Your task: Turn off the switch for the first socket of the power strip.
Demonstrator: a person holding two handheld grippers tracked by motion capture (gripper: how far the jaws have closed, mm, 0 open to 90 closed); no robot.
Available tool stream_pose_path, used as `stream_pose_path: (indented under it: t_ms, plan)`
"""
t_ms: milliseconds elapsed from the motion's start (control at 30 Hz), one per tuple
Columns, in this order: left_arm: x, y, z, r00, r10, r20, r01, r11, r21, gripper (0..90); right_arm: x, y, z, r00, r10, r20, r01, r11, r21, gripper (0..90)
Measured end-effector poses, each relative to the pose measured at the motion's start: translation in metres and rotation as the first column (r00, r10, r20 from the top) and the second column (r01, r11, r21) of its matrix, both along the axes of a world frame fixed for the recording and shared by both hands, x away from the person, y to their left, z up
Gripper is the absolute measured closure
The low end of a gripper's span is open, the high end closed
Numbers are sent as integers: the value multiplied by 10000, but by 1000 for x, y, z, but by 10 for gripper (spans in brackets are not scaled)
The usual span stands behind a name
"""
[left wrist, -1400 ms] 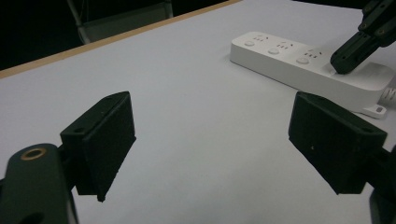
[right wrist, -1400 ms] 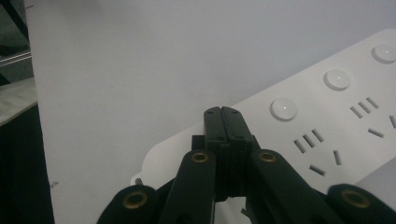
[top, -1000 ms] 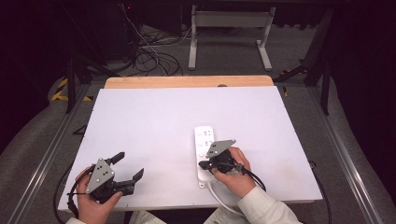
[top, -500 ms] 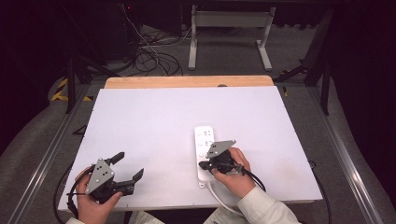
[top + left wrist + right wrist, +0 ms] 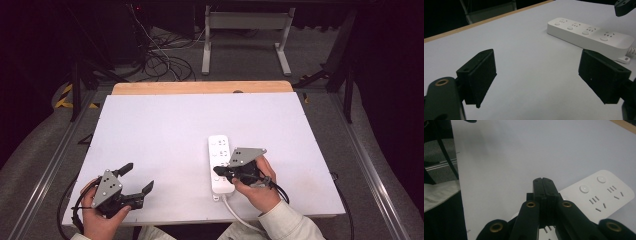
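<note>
Seen from above, a person seated at a white surface (image 5: 165,130) works with a claw in each hand, and a white power strip (image 5: 220,162) serves as the landmark between them. Well to the left of the power strip, near the front edge of the surface, the left hand (image 5: 97,220) holds the left claw (image 5: 135,178) with its two black jaws spread wide and nothing between them. A grey three-cornered plate (image 5: 107,187) sits on top of it, and a black cable (image 5: 67,212) loops out beside the wrist.

From the left claw (image 5: 537,77) itself, the bare surface (image 5: 524,50) shows through the wide gap, with the power strip (image 5: 590,33) lying flat farther off to the right, its round buttons and socket slots facing up.

The power strip lies lengthwise right of centre on the surface, its white cord (image 5: 237,212) running off the front edge. Directly over the strip's near half, the right hand (image 5: 257,182) holds the right claw (image 5: 218,173), which points leftward across the strip. In its own view the right claw (image 5: 542,182) has its jaws pressed tight together with nothing between them, poised above the power strip (image 5: 599,192); whether its tips touch the strip cannot be told.

Beyond the power strip runs the bare wooden back edge (image 5: 200,87) of the surface.
</note>
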State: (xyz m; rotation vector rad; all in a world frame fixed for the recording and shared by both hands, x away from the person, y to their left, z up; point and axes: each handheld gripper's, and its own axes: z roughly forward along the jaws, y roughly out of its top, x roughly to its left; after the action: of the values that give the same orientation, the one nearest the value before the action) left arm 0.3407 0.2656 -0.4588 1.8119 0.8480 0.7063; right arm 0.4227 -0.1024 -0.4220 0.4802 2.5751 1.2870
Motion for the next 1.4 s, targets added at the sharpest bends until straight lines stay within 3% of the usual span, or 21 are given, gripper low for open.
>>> stream_pose_path:
  t_ms: [267,633,800,967,1133,1400]
  plan:
    - [0,0,0,10000,23,-40,-23,10000,-40,149,-1,2,0,10000,54,43,-54,10000,-23,900]
    - [1,0,0,10000,-2,-2,2,10000,22,149,-2,0,2,10000,23,6,-23,9990,453,900]
    - [0,1,0,10000,-1,-24,1,10000,1,149,-2,-2,5,9996,-270,130,261,9979,601,753]
    - [0,1,0,10000,-4,-46,4,10000,-47,149,-1,-5,8,9977,-606,315,576,9944,882,520]
    - [0,1,1,10000,-24,-82,24,10000,-33,148,0,-11,11,9949,-886,481,828,9903,1115,421]
    - [-1,2,2,9997,-93,-209,93,10000,-5,145,4,-33,18,9849,-1572,725,1448,9777,1524,336]
